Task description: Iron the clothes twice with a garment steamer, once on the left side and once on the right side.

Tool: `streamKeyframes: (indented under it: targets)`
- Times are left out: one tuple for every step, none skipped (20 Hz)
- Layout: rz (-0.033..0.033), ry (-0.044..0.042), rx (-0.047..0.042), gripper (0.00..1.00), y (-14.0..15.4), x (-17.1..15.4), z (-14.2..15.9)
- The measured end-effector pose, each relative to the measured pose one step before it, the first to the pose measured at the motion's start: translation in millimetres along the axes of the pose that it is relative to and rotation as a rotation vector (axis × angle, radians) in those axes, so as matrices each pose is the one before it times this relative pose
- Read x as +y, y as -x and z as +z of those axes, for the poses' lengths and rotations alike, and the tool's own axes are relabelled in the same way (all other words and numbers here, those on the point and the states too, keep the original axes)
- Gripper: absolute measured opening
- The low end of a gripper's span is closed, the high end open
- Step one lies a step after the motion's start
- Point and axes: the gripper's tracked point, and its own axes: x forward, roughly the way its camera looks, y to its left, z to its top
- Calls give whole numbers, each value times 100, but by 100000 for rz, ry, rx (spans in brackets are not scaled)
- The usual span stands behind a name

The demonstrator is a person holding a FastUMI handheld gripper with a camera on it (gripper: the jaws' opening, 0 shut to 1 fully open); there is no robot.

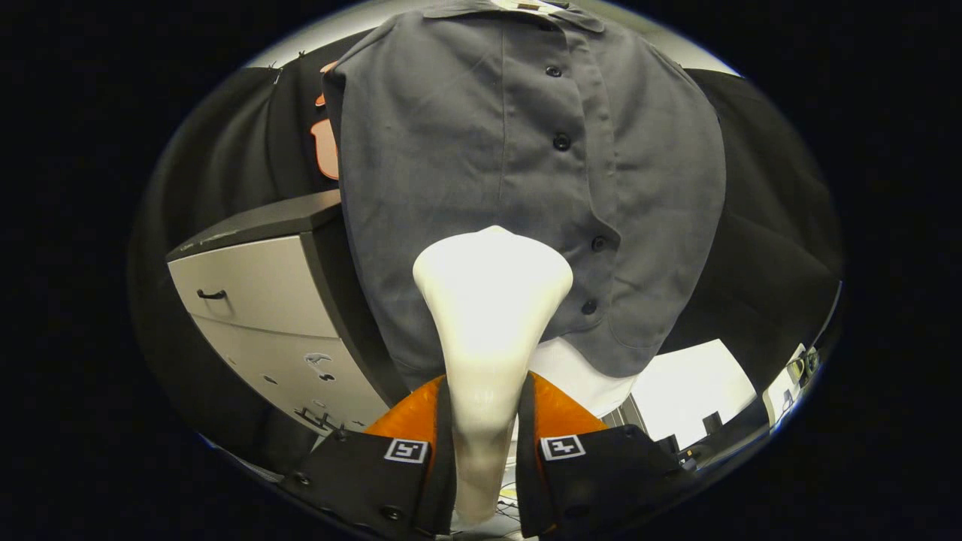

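A grey button-up shirt (481,165) hangs upright ahead of me, its row of dark buttons running down right of centre. My gripper (485,421) is shut on the neck of a white garment steamer (488,300), both fingers pressing its sides. The steamer's flared head points up at the lower part of the shirt, on the panel left of the button row. Whether the head touches the cloth I cannot tell. A white layer (582,372) shows below the shirt's hem.
A pale drawer cabinet (263,315) with a dark top and a black handle stands to the left of the shirt, close to its lower edge. Black cloth walls hang behind and to both sides. A bright white surface (699,383) lies low to the right.
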Motion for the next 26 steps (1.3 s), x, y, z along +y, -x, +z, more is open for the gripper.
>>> streamKeyframes:
  targets:
    - [250, -452, -833, 40, 721, -143, 535]
    - [426, -320, -226, 41, 679, -123, 542]
    - [119, -649, -613, 40, 680, -153, 605]
    - [56, -886, -1333, 40, 685, -129, 810]
    - [249, -523, -1094, 41, 623, -141, 836]
    - [143, -242, -1363, 40, 641, -268, 920]
    - [-178, -234, -1250, 40, 652, -240, 897]
    - [-326, -264, -1048, 40, 519, -242, 931]
    - [-530, -242, -1037, 40, 515, -395, 897]
    - [-586, -197, -936, 40, 408, -425, 877]
    - [-614, -217, -1212, 40, 420, -468, 954]
    - [-716, -90, -873, 40, 287, -484, 920]
    - [-901, -76, -1200, 40, 286, -527, 933]
    - [-813, 194, -1233, 41, 184, -488, 1014]
    - [-807, 339, -1262, 40, 306, -553, 874]
    - [-814, 471, -1351, 40, 130, -493, 999]
    - [-466, 398, -1142, 40, 71, -528, 959]
    - [-400, 225, -1034, 40, -52, -407, 1028]
    - [-649, -107, -1329, 40, 32, -646, 1063]
    - [-730, 11, -1202, 40, -164, -554, 995]
    - [-691, 72, -1386, 40, -113, -606, 1111]
    - [-803, 94, -1193, 40, -199, -599, 914]
    - [-628, 47, -755, 40, -216, -642, 837]
    - [-609, 1, -863, 40, -268, -486, 890]
    - [-551, -35, -1124, 40, -336, -540, 844]
    - [-594, -16, -939, 40, -333, -525, 715]
